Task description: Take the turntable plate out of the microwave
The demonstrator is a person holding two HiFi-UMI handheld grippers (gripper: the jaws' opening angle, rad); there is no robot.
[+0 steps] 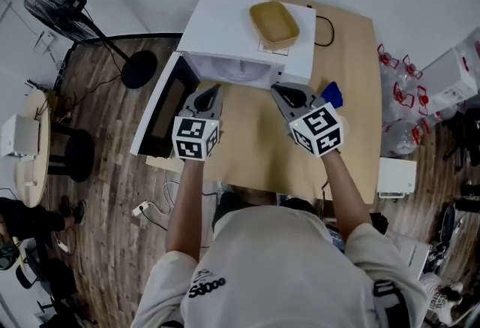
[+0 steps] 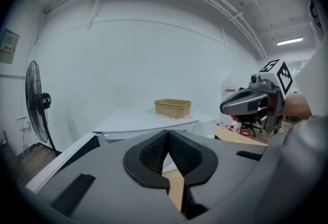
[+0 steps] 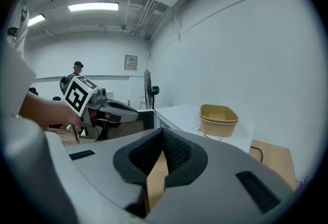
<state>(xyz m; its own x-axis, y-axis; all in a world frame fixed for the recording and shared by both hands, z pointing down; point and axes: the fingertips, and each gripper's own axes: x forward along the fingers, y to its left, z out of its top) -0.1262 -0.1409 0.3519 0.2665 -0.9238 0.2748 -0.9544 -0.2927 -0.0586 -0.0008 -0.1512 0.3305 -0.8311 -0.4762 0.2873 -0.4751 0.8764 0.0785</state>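
We're at the open microwave with left gripper and right gripper both closed, empty; next we open them and reach inside for the turntable plate.

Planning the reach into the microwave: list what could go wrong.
Left tongs and right tongs are both shut; unopened, they can only push, not grip. The open door beside the left tongs could get knocked. Jolting the microwave may slide the tan container on top.
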